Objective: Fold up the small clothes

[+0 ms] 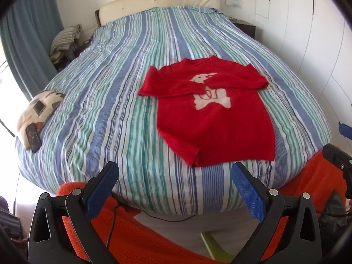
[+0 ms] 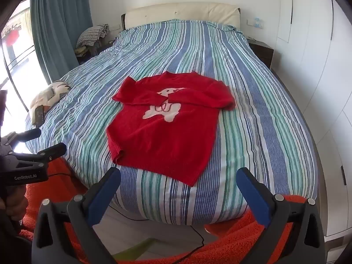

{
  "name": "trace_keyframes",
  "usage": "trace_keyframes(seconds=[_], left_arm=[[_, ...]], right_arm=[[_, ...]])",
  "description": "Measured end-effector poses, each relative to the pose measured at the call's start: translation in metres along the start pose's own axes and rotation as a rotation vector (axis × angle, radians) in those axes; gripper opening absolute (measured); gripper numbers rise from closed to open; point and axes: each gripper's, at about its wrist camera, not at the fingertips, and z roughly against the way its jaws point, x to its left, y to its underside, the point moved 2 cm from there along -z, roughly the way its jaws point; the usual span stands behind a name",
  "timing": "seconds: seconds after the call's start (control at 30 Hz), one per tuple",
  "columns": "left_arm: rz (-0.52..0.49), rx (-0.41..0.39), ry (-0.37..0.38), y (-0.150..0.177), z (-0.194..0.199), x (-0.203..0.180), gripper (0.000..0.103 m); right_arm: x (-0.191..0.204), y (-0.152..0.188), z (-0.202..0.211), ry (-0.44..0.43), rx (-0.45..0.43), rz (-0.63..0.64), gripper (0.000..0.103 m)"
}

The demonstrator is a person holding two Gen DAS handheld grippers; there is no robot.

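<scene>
A small red sweater (image 1: 215, 118) with a white animal figure on its chest lies flat on the striped bed (image 1: 123, 101), hem toward me and both sleeves folded across the chest. In the right wrist view the red sweater (image 2: 167, 132) sits near the middle of the striped bed (image 2: 253, 114). My left gripper (image 1: 173, 171) hangs open over the bed's foot edge, short of the hem, with nothing between its blue pads. My right gripper (image 2: 178, 176) is also open and empty, just below the hem's near corner. The left gripper (image 2: 44, 140) shows at the far left of the right wrist view.
A patterned pillow (image 1: 37, 112) with a phone (image 1: 33, 138) on it lies at the bed's left edge. An orange rug (image 2: 253, 242) and a black cable (image 2: 198, 237) lie on the floor at the bed's foot. White wardrobe doors (image 2: 319, 77) line the right side; a teal curtain (image 2: 57, 26) hangs left.
</scene>
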Motion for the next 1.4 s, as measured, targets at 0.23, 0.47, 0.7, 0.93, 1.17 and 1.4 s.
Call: trace_keyframes(seconds=[0.23,0.47,0.7,0.93,1.17,1.4], left_arm=[[0.045,0.029,0.014,-0.001,-0.011,0.014,0.102],[0.036,0.01,0.001,0.001,-0.012,0.008,0.102],[0.029,0.005,0.0,0.0,-0.012,0.006,0.102],[0.032,0.01,0.0,-0.001,-0.013,0.006,0.102],[0.021,0.012,0.008,0.0,-0.013,0.002,0.102],[0.017,0.011,0.017,0.001,-0.012,0.001,0.102]], right_arm=[[0.007,-0.003,-0.005,-0.008,0.006,0.004,0.103],[0.018,-0.006,-0.011,-0.02,0.0,0.017,0.103],[0.022,-0.005,-0.013,-0.028,0.014,0.007,0.103],[0.023,-0.006,-0.015,-0.036,0.014,0.002,0.103],[0.025,-0.003,-0.019,-0.042,0.027,-0.002,0.103],[0.026,-0.002,-0.02,-0.042,0.031,-0.009,0.103]])
